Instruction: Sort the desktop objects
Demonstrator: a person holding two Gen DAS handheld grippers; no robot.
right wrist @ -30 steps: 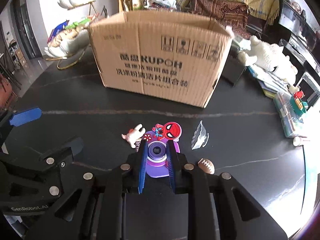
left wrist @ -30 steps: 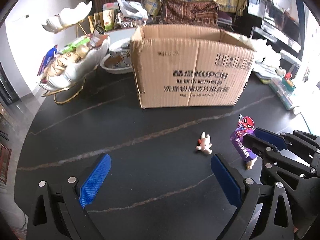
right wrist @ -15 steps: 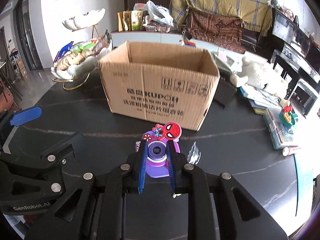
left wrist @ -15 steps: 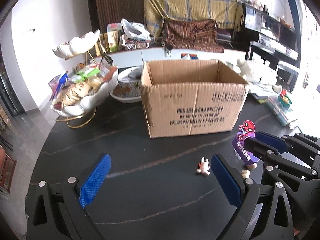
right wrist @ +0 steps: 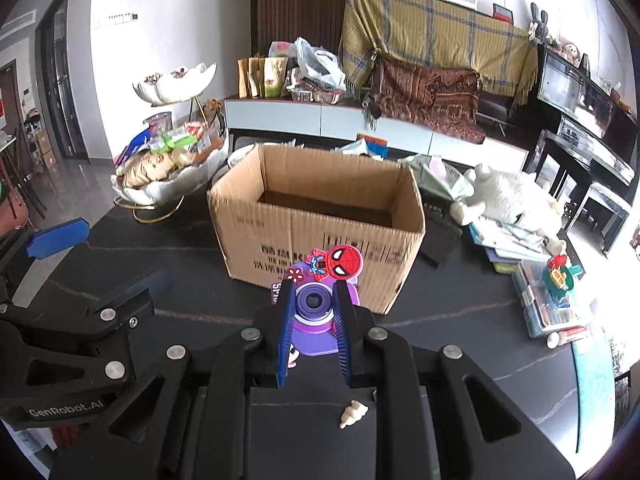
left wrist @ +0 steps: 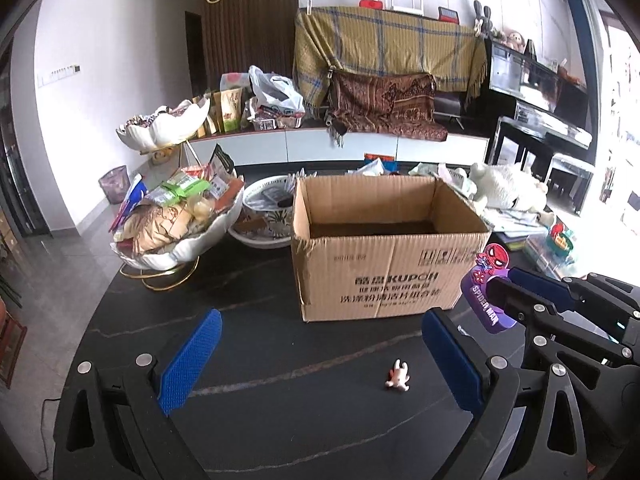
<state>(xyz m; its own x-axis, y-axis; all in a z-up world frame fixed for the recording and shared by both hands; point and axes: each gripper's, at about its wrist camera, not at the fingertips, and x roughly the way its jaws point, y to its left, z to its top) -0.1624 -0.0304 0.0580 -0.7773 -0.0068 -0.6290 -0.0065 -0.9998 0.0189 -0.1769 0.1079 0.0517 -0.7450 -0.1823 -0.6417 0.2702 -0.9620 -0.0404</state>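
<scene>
The purple Spider-Man toy camera (right wrist: 314, 304) hangs above the dark table (left wrist: 280, 408), clamped between the blue fingers of the right gripper (right wrist: 313, 322), in front of the open cardboard box (right wrist: 320, 232). The left gripper (left wrist: 320, 360) hovers with its jaws spread wide and holds nothing. A small white figurine (left wrist: 398, 376) lies on the table between its fingertips.

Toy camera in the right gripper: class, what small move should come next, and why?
Probably carry it forward over the box and let go. The right gripper is shut on the toy camera, held short of the box's near wall; the box stands open at the top.
</scene>
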